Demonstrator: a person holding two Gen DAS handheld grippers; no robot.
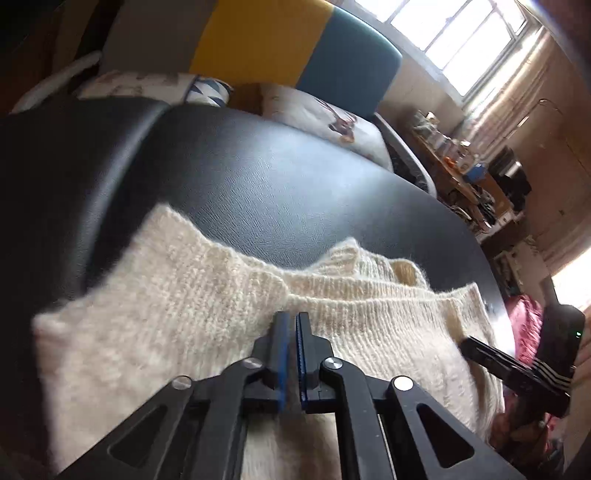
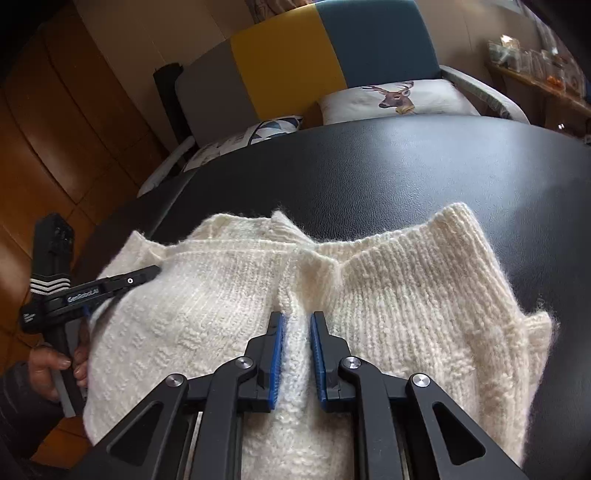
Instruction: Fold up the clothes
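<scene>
Black linkages and blue pads of my two grippers fill the bottom of both views. One cream knitted sweater [image 2: 229, 295] lies under them on the near part of one black table [image 2: 406, 173]. My right gripper [image 2: 298, 321] stands narrowly apart with a raised ridge of knit running between its pads; whether the pads actually press it I cannot tell. My left gripper [image 1: 291, 321] is almost closed, a thin slit between the pads, right over the knit; I cannot tell whether it pinches any. In the right view it comes in at the sweater's left edge, a hand [image 2: 55, 365] on its handle. Beyond the sweater's ragged far edge the tabletop is bare. Behind stands one sofa [image 2: 295, 59] with two cushions [image 2: 395, 98], and a cluttered shelf [image 1: 461, 166] below the window [image 1: 458, 33].
</scene>
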